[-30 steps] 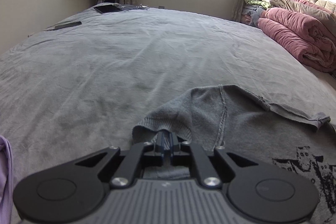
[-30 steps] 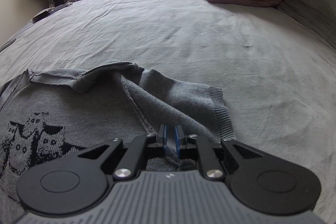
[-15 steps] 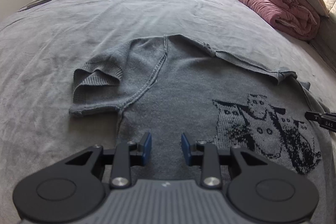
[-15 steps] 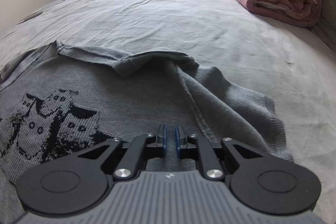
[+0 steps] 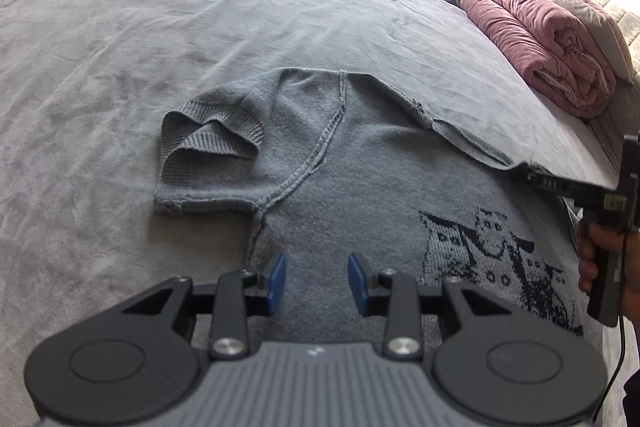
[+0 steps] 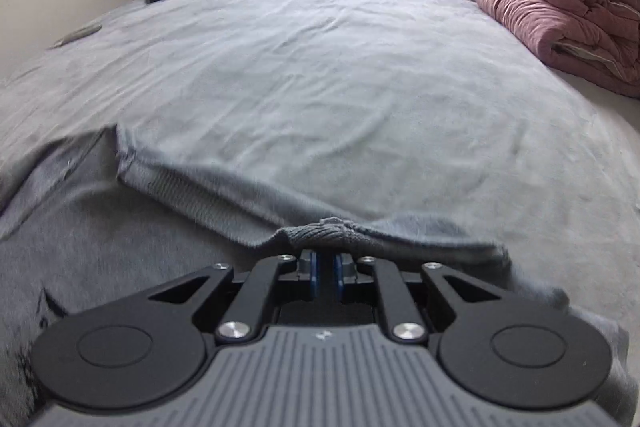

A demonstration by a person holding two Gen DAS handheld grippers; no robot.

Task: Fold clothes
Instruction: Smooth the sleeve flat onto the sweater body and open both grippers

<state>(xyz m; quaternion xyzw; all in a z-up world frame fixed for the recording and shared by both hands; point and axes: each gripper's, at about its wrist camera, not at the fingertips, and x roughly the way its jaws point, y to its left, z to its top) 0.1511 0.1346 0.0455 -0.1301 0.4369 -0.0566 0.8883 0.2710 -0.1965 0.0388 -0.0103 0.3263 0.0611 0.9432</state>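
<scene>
Right now the right claw (image 6: 325,273) is pinching the sweater's (image 5: 360,167) collar mid-frame on the bed (image 5: 200,27); the left claw (image 5: 316,283) is spreading, empty. Knit may be slipping loose, bunching.

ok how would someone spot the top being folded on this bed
Start at the wide grey bed, with the rolled pink quilt along its far side. The knit top lies flat in front of the left gripper. Almost the bed's grey, it alone carries a dark woven picture and ribbed sleeve cuffs.
</scene>
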